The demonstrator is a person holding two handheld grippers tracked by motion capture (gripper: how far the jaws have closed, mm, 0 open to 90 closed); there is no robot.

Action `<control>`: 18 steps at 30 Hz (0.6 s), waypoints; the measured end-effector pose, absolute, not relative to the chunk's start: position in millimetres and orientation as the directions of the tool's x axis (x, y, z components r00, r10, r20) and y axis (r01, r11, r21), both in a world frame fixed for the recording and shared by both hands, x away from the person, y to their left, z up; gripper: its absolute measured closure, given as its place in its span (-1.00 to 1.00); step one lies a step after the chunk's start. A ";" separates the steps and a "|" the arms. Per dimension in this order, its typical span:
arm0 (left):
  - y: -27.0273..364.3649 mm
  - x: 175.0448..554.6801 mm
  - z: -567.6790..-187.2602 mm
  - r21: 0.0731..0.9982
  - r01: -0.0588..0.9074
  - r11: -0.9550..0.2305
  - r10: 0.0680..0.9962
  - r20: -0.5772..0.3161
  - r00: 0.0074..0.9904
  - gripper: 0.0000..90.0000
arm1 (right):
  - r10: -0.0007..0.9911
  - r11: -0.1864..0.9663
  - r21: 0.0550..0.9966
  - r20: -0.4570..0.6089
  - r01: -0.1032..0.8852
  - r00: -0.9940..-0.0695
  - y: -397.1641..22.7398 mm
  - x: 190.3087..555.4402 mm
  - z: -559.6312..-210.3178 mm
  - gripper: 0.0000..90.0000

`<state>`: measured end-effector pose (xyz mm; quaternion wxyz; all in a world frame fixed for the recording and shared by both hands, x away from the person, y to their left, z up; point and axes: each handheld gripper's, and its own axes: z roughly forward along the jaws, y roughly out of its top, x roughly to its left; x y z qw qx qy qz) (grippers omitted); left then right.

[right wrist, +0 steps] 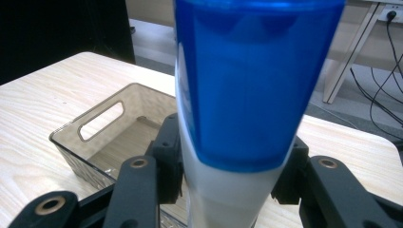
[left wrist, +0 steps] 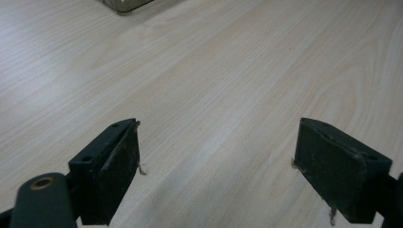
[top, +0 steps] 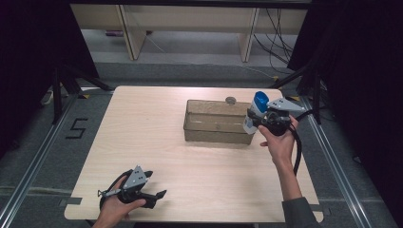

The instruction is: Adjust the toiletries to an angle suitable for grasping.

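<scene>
Holding a white bottle with a blue cap (top: pixel 257 112) upright, the right gripper (top: pixel 260 118) clamps its body just beside the right end of the clear bin (top: pixel 216 135), probably for dropping in. Near left, the left gripper (top: pixel 154 195) rests wide, empty.

bottle (right wrist: pixel 237 95) top cut off

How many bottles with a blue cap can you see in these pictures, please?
1. The bottle is clamped in the right tongs, held at the right end of the clear bin, cap uppermost. The bin's floor appears bare.
</scene>
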<state>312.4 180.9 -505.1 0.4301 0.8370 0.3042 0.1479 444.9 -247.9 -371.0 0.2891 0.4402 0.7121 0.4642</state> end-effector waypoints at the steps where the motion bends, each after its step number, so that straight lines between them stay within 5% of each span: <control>1: 180.9 312.8 -505.4 0.813 0.378 -0.443 0.635 -0.013 0.772 -0.67 | 0.893 0.196 0.924 -0.029 0.330 -0.449 -248.1 448.1 -371.6 0.25; 18: 180.7 312.5 -505.0 0.818 0.386 -0.427 0.638 -0.031 0.770 -0.67 | 0.896 0.199 0.912 -0.021 0.359 -0.444 -241.8 463.9 -368.5 0.25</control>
